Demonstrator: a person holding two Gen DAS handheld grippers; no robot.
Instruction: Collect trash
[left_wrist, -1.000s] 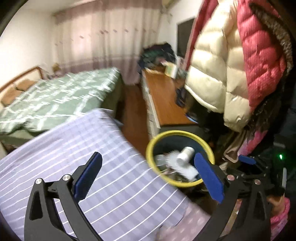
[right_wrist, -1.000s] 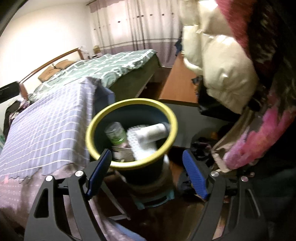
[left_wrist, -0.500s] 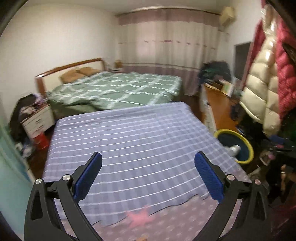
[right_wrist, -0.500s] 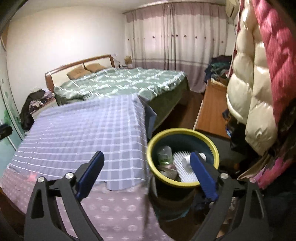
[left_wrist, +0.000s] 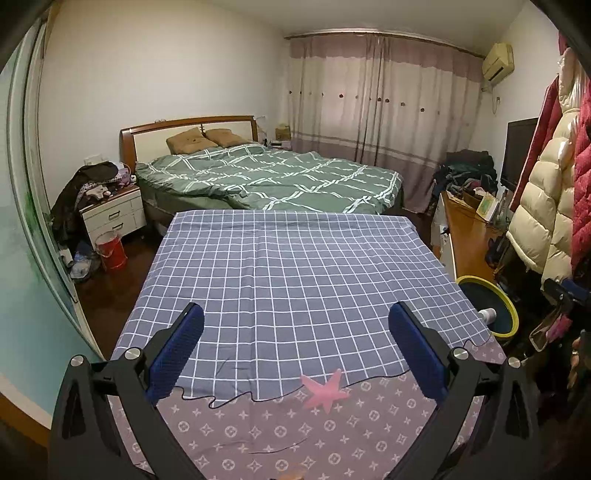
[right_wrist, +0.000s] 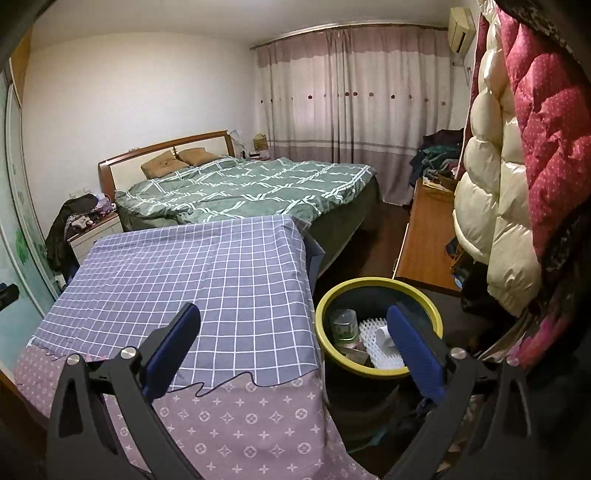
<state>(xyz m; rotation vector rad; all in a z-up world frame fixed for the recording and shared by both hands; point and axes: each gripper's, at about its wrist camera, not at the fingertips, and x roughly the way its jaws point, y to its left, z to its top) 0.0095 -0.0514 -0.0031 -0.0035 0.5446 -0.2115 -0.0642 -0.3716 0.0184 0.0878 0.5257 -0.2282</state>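
trash (right_wrist: 373, 341) sits in the yellow-rimmed bin (right_wrist: 413, 291), just beside the checked cloth (right_wrist: 207, 288). right gripper (right_wrist: 295, 338), jaws just opened wide, and left gripper (left_wrist: 295, 341), wide too, hold nothing. if either swings low near the bin, i think it can tip it and spill.

We see a blue-grey cloth (left_wrist: 295, 280) checked in white, lying over a mauve cloth (left_wrist: 280, 432) with pale star motifs and a pink star (left_wrist: 325, 391) at their seam. Our bin (right_wrist: 380, 288) is dark with a yellow rim. The duvet (left_wrist: 280, 181) is green with white lattice lines.
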